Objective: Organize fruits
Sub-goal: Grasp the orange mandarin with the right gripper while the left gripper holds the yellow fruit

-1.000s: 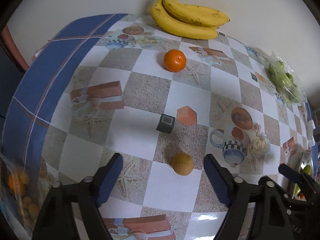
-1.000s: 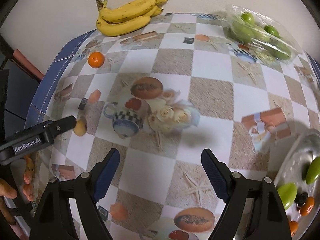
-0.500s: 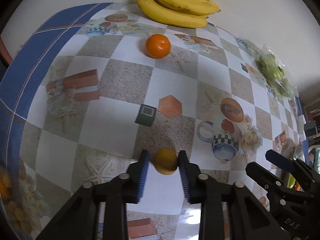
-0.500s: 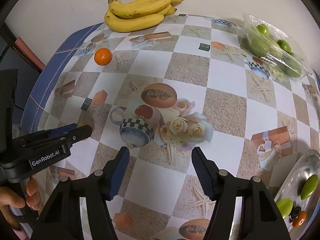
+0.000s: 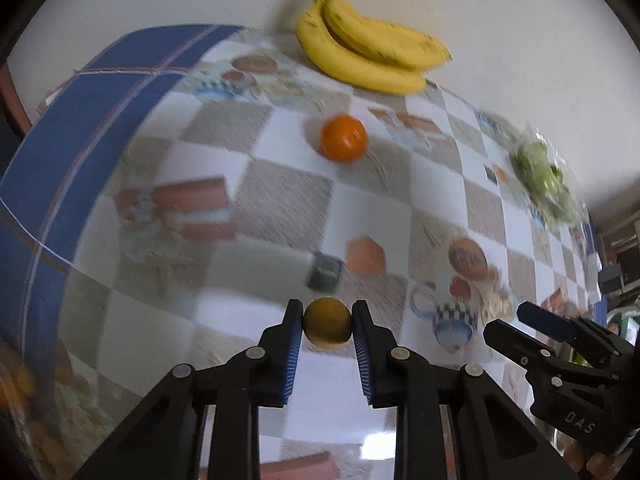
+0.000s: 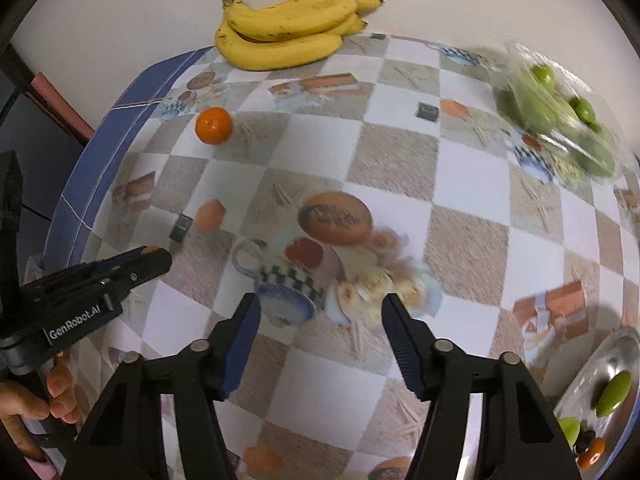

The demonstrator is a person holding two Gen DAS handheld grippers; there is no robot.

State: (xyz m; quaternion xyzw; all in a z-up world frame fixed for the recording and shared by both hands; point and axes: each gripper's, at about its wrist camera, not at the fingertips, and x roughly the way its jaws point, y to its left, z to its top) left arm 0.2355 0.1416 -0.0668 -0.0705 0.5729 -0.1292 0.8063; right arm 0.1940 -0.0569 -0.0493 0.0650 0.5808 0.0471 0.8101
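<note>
Left tool (image 5: 327, 330) clamped on small yellow fruit (image 5: 327, 327), frame bottom centre. Right tool (image 6: 320, 330) half open, has just been closing, empty. Orange (image 5: 344, 138) and bananas (image 5: 372, 60) beyond. Step: pick-up. Next, probably carry to tray (image 6: 616, 356).

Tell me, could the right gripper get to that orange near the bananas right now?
Probably yes: the right gripper holds nothing, and bare tablecloth lies between it and the orange; the left gripper sits off to the side.
</note>
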